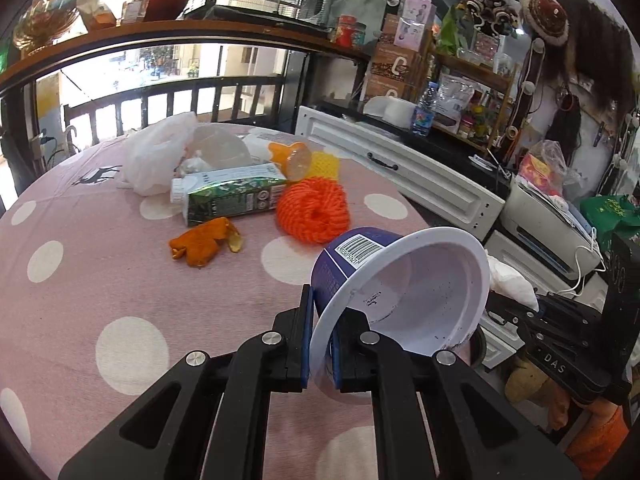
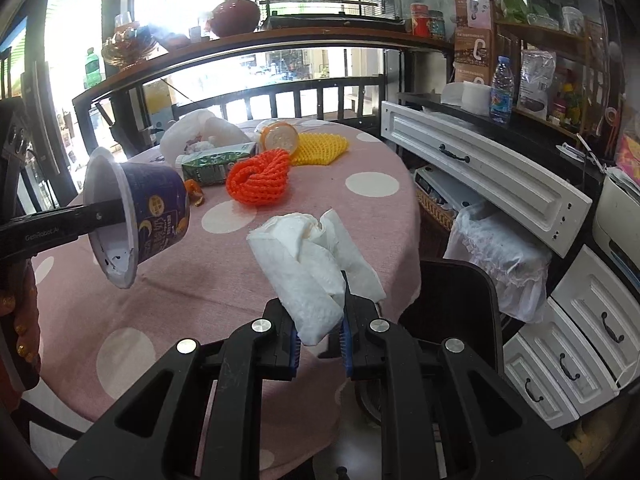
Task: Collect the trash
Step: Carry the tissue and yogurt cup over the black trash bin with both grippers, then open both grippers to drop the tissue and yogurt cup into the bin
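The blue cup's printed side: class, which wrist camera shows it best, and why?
The right wrist view: there the blue cup appears side-on, its moon-and-star print facing the camera, the left gripper clamping its rim. The left wrist view looks mostly into the white interior, showing only a barcode strip of the outside.

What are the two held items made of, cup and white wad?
Cup: looks like thin moulded plastic, white and smooth inside with a glossy printed blue outer wall and barcode; coated paper not ruled out. White wad: soft tissue or paper towel, matte, with embossed dimples and crumpled folds.
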